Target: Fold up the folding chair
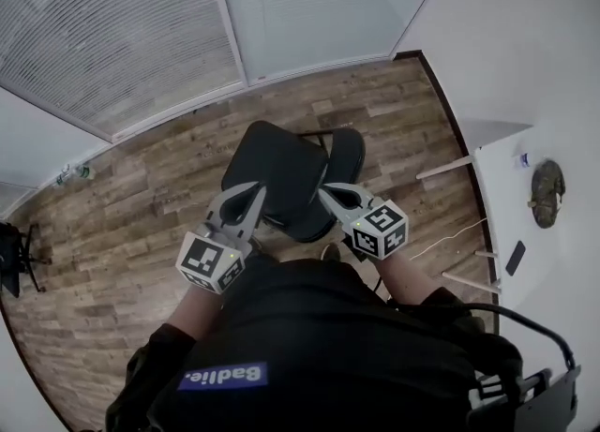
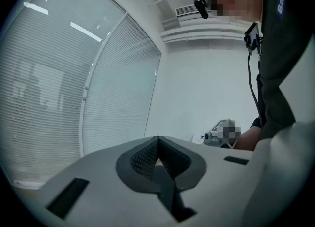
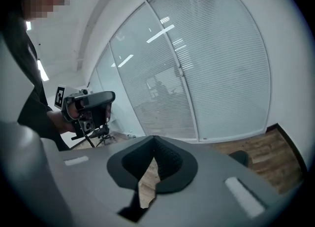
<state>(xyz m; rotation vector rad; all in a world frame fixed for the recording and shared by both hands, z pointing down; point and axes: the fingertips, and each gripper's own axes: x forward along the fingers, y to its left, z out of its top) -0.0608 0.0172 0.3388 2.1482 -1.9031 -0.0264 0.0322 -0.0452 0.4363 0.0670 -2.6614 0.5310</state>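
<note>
The black folding chair stands unfolded on the wooden floor right in front of me, its seat facing up and a rounded black part to the right. My left gripper hovers over the seat's near left edge, jaws shut and empty. Just above the seat's near right edge is my right gripper, also shut with nothing in it. In the right gripper view a dark bit of the chair shows low on the right, and the left gripper shows at the left.
Glass walls with blinds close off the far side. A white table at the right carries a phone and a mottled object. A black tripod stands at the left edge, and another black frame sits by my right side.
</note>
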